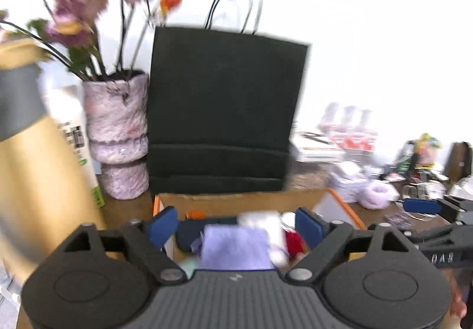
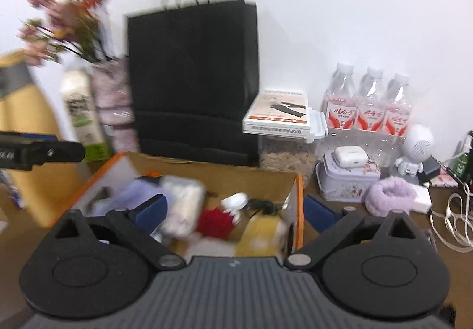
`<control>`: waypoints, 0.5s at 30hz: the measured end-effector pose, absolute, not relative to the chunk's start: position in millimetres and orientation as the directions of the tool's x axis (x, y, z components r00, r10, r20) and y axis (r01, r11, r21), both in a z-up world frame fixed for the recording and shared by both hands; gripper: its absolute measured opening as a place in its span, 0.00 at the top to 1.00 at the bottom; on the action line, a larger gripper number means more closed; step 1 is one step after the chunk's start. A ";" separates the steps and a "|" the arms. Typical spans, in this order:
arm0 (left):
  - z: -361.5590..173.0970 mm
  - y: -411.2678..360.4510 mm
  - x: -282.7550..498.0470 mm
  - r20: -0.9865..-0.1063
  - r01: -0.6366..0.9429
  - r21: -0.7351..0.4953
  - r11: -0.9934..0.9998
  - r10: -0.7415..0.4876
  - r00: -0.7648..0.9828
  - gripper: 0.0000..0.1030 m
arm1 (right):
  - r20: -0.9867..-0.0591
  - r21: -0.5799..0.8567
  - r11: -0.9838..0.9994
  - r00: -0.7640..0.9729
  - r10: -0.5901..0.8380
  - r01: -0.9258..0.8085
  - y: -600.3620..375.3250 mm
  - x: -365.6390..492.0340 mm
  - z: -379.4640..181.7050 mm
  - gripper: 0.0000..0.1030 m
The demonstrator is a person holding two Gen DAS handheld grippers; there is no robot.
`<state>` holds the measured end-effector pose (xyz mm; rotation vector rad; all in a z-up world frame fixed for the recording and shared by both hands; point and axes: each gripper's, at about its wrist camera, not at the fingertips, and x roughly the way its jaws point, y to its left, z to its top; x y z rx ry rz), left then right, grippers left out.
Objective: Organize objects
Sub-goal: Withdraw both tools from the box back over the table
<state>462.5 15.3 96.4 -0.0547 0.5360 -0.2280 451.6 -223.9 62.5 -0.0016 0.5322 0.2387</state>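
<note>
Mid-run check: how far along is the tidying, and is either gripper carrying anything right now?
Several items already lie in the cardboard box, including a lavender cloth and a red piece. Left gripper and right gripper are both open and empty. The purple scrunchie and floral tin remain outside on the table.

We look forward and slightly down along each gripper, close over the cardboard box (image 1: 236, 200); both views share it and the black bag (image 2: 193, 81) (the left one sits nearer the vase (image 1: 118, 134))

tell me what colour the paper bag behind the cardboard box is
Black. The paper bag shows sharpest in the right wrist view.
</note>
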 end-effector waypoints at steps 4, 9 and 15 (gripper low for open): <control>86.2 23.5 354.9 -0.459 0.268 -0.092 0.959 -0.279 0.843 0.07 | -0.470 0.089 0.960 0.838 0.277 -0.267 -234.1 360.5 61.7 0.00; 46.6 30.1 228.6 -0.438 0.251 -0.074 0.965 -0.258 0.861 0.03 | -0.504 0.098 0.956 0.815 0.288 -0.277 -234.7 240.5 28.7 0.00; 7.1 26.9 118.7 -0.548 0.234 -0.113 0.966 -0.257 0.796 0.03 | -0.551 0.223 0.941 0.763 0.337 -0.255 -233.6 111.7 2.2 0.00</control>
